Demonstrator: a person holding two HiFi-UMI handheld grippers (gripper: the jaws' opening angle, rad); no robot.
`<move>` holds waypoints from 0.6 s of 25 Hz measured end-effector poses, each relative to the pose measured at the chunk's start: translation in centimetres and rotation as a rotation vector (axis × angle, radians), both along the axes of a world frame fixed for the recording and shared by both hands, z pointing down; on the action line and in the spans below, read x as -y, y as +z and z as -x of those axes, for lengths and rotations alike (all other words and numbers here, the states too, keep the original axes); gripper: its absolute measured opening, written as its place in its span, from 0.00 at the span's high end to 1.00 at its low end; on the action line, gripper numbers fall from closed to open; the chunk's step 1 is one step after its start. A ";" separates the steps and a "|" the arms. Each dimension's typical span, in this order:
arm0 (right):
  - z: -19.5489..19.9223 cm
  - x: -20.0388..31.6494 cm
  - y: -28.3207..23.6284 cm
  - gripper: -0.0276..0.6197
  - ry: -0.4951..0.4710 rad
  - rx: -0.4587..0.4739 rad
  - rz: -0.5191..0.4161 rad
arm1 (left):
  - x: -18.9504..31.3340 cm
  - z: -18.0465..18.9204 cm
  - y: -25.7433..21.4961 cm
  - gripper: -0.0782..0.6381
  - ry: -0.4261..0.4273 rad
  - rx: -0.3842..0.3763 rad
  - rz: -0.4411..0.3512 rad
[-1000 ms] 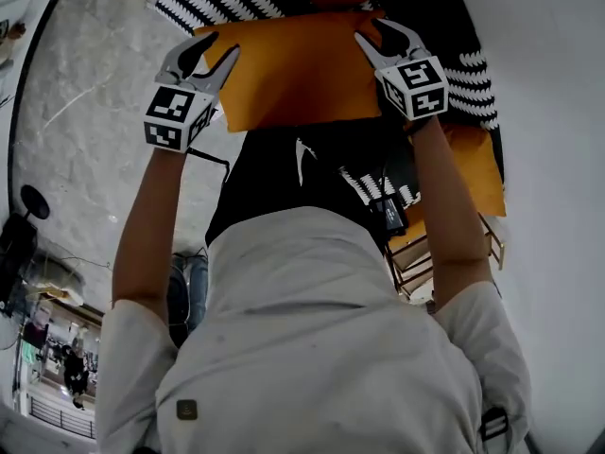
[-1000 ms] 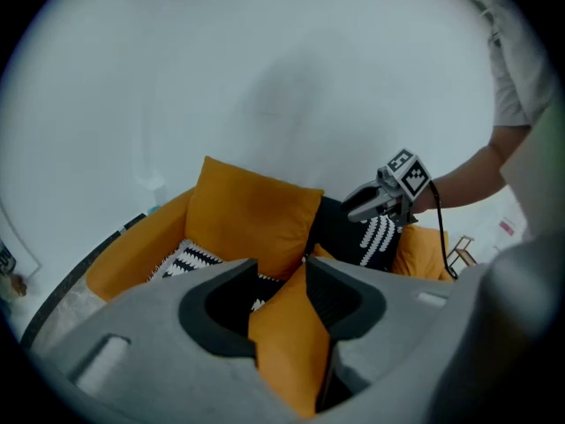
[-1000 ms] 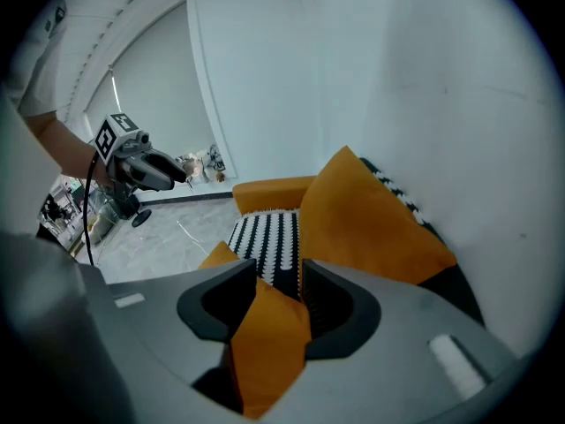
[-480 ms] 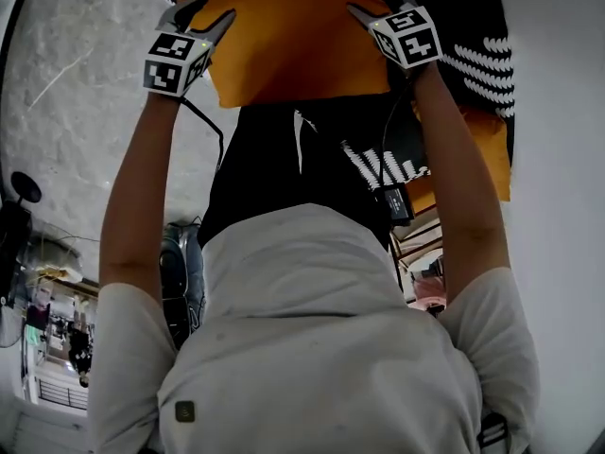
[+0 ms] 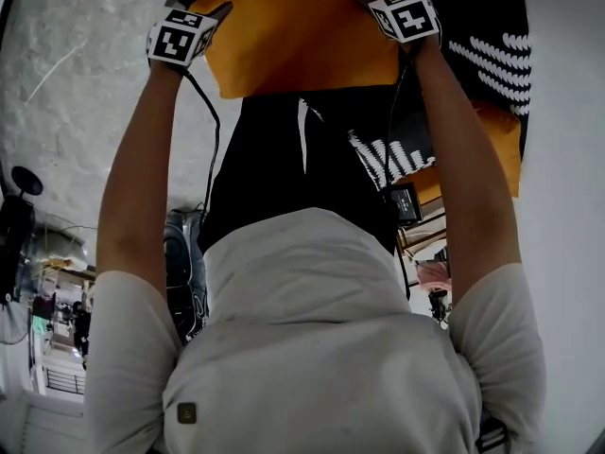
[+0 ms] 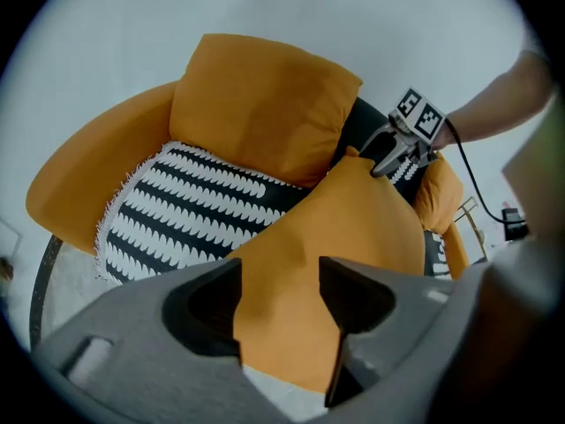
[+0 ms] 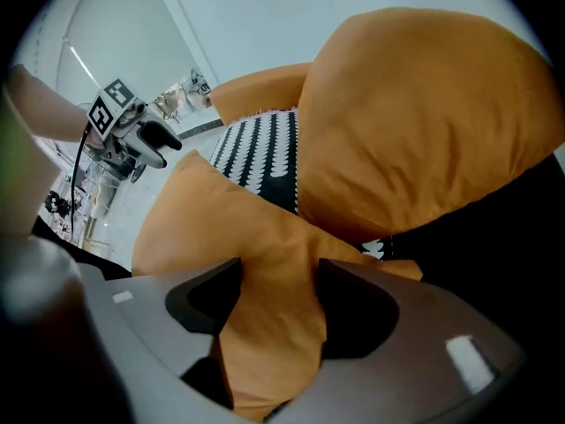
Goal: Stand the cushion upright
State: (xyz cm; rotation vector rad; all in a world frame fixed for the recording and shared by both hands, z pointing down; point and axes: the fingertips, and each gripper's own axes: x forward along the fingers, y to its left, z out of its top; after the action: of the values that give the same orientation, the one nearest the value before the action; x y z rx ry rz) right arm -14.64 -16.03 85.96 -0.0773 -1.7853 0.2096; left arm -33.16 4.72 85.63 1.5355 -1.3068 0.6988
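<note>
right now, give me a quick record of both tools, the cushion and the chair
left tool: jaws have just been opening, a corner of the cushion between them
right tool: jaws have just been opening, the other corner between them
cushion: orange, spans from one tool to the other
behind it: second orange cushion against the back of the chair
seat: black and white patterned throw

The cushion (image 5: 302, 36) is matt, softly creased cloth.

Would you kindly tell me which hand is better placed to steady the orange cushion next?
Probably the right. Both tools' jaws have just been opening, each with a cushion corner between them; the right tool has fabric filling its gap, while the left tool shows the corner's edge.
</note>
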 end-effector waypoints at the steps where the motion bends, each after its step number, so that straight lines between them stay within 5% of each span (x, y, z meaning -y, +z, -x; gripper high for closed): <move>1: 0.0 -0.1 0.3 0.52 0.011 -0.003 0.003 | -0.1 -0.1 0.6 0.50 -0.001 -0.006 0.015; 11: 0.4 -1.5 1.5 0.68 0.037 -0.032 0.011 | -1.0 -0.6 5.7 0.48 -0.036 -0.011 0.088; 15: 0.0 -1.3 1.3 0.83 0.004 -0.016 -0.021 | -0.8 -1.5 6.3 0.70 0.007 -0.004 0.133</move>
State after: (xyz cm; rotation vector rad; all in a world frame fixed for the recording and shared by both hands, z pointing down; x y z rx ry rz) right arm -14.68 -14.75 87.22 -0.0569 -1.7718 0.1936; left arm -31.62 5.57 91.95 1.4342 -1.2283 0.7712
